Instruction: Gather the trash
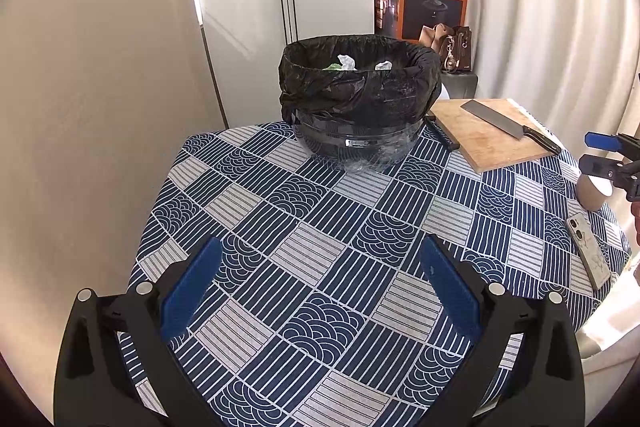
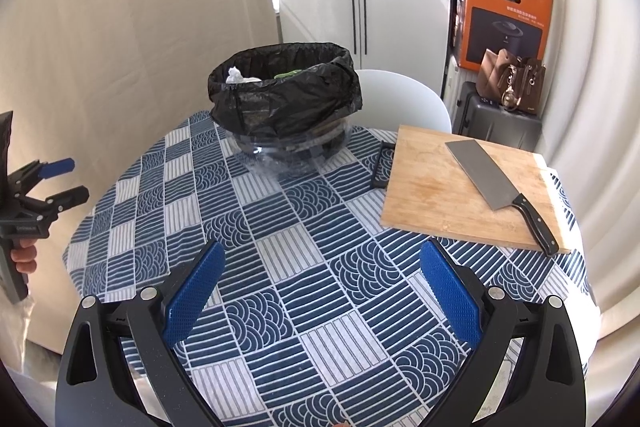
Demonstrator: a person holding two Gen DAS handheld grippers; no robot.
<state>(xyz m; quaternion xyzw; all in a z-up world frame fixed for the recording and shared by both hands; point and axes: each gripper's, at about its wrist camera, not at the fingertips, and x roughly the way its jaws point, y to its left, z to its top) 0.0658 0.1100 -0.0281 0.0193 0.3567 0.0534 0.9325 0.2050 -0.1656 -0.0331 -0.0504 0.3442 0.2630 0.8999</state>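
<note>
A trash bin (image 1: 360, 95) lined with a black bag stands at the far side of the table; it also shows in the right wrist view (image 2: 286, 99). White crumpled paper (image 1: 347, 62) and something green lie inside it. My left gripper (image 1: 320, 283) is open and empty above the patterned tablecloth (image 1: 320, 227). My right gripper (image 2: 320, 283) is open and empty above the cloth too. Each gripper shows at the edge of the other's view: the right gripper (image 1: 600, 153) and the left gripper (image 2: 66, 181), both open.
A wooden cutting board (image 2: 460, 195) with a cleaver (image 2: 488, 175) lies at the table's right. A phone (image 1: 588, 251) and a small cup (image 1: 594, 193) sit near the right edge. A white chair (image 2: 404, 103), an orange box (image 2: 508, 19) and bags stand behind.
</note>
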